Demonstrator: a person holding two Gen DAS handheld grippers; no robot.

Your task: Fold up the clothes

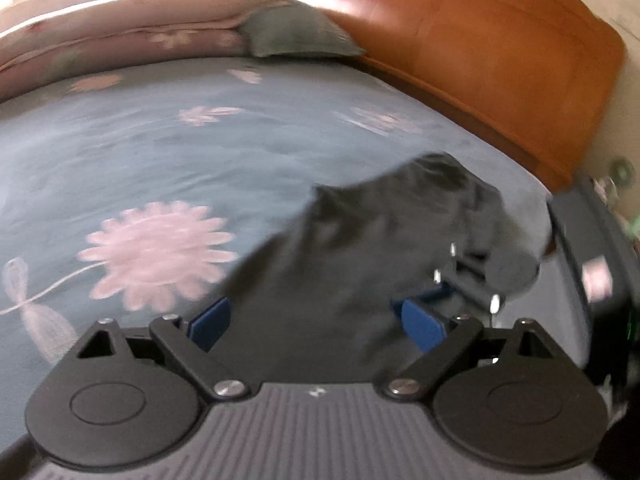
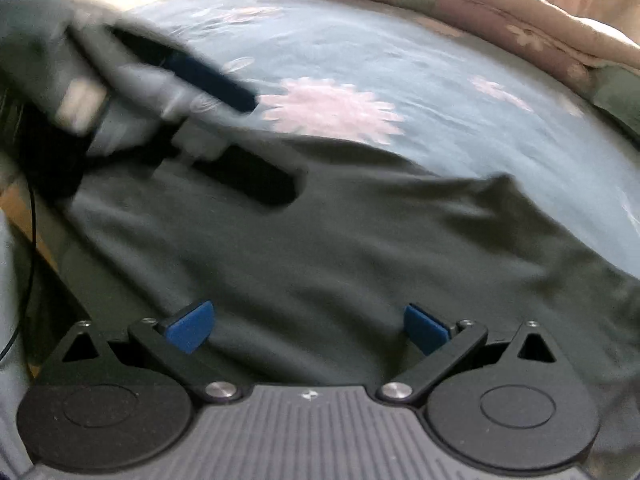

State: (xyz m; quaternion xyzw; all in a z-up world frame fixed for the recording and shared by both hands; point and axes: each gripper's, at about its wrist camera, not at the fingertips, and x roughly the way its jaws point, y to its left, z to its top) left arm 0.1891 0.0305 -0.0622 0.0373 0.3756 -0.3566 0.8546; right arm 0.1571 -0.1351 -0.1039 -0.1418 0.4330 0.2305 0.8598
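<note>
Both tongs spread wide over dark garment (image 2: 320, 248) on floral bedsheet (image 1: 160, 152).

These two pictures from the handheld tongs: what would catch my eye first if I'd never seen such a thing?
Probably the dark grey garment, spread across the near part of a blue bedsheet printed with big pink flowers. Next, the blue-tipped left tongs and right tongs, both open over that cloth. Behind, an orange-brown headboard runs along the bed's right side, with folded pinkish quilts at the far end.
</note>
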